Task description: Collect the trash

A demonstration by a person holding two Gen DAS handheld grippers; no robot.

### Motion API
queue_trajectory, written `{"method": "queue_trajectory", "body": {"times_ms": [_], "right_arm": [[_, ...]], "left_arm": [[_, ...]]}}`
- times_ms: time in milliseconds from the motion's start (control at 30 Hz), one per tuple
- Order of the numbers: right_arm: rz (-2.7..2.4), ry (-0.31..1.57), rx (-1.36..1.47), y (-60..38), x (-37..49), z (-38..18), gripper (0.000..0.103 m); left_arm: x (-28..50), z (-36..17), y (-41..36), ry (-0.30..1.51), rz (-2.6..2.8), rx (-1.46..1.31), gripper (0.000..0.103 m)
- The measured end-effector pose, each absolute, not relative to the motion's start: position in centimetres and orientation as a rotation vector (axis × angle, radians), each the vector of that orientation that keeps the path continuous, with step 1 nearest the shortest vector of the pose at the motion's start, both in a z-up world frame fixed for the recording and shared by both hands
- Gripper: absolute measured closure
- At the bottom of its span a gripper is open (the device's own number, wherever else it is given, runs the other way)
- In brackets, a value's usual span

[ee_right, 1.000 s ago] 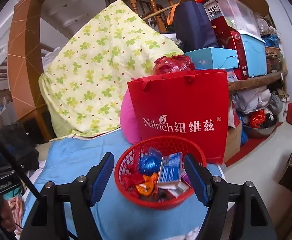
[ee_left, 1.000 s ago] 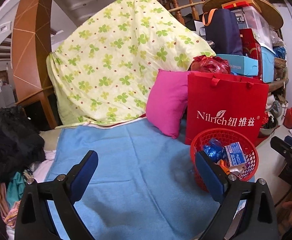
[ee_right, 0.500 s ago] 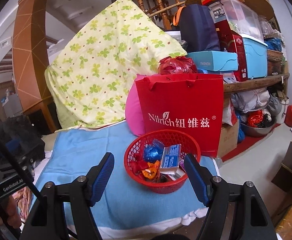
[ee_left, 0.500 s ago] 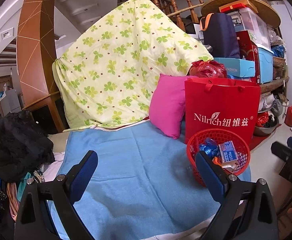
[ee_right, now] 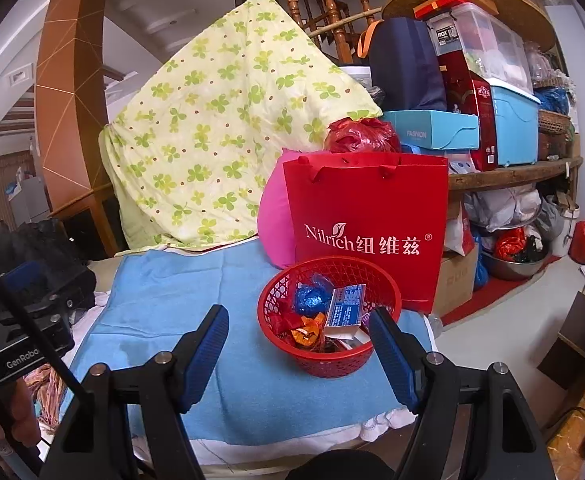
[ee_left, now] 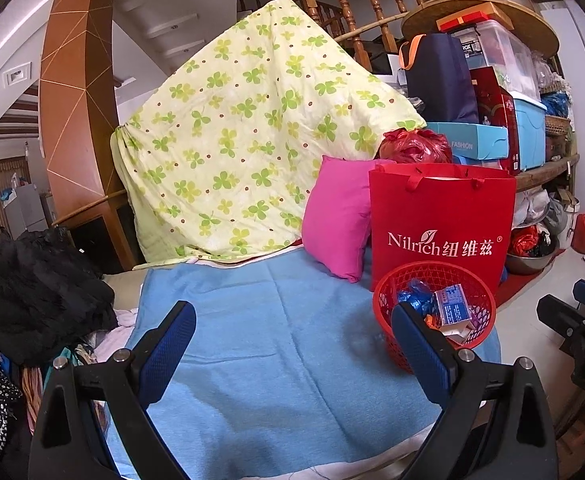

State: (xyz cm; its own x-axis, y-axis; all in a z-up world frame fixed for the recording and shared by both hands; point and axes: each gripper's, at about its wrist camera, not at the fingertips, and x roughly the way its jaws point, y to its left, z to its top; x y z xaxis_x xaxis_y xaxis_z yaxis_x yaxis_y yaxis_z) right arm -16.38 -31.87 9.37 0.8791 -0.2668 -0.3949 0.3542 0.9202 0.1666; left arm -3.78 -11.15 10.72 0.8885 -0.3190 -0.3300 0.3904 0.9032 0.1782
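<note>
A red mesh basket [ee_right: 312, 362] stands on the blue blanket [ee_right: 196, 300], at its right end, in front of a red paper bag. It holds trash: a blue crumpled wrapper [ee_right: 311, 299], a blue-and-white carton [ee_right: 345, 307] and an orange wrapper [ee_right: 306, 332]. The basket also shows in the left wrist view [ee_left: 396, 344], with the carton [ee_left: 452, 309]. My right gripper [ee_right: 298, 344] is open and empty, held back from the basket. My left gripper [ee_left: 292, 344] is open and empty over the blanket [ee_left: 260, 344], left of the basket.
A red paper bag [ee_right: 368, 224] and a pink cushion [ee_right: 274, 216] stand behind the basket. A yellow-green quilt [ee_right: 220, 128] hangs over the railing. Black clothing [ee_left: 32, 292] lies left of the blanket. Boxes and bins [ee_right: 512, 120] fill shelves at right.
Both grippers have drawn back and away from the basket, which now looks smaller and farther. Both stay open and empty.
</note>
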Motion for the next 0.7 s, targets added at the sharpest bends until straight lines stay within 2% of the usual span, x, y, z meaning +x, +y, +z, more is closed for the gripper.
{"method": "queue_trajectory", "body": {"times_ms": [700], "right_arm": [[-0.345, 0.358, 0.246, -31.84, -16.66, 9.3, 0.027]], "left_arm": [[-4.08, 10.71, -10.71, 0.296, -0.366, 0.253, 0.005]]}}
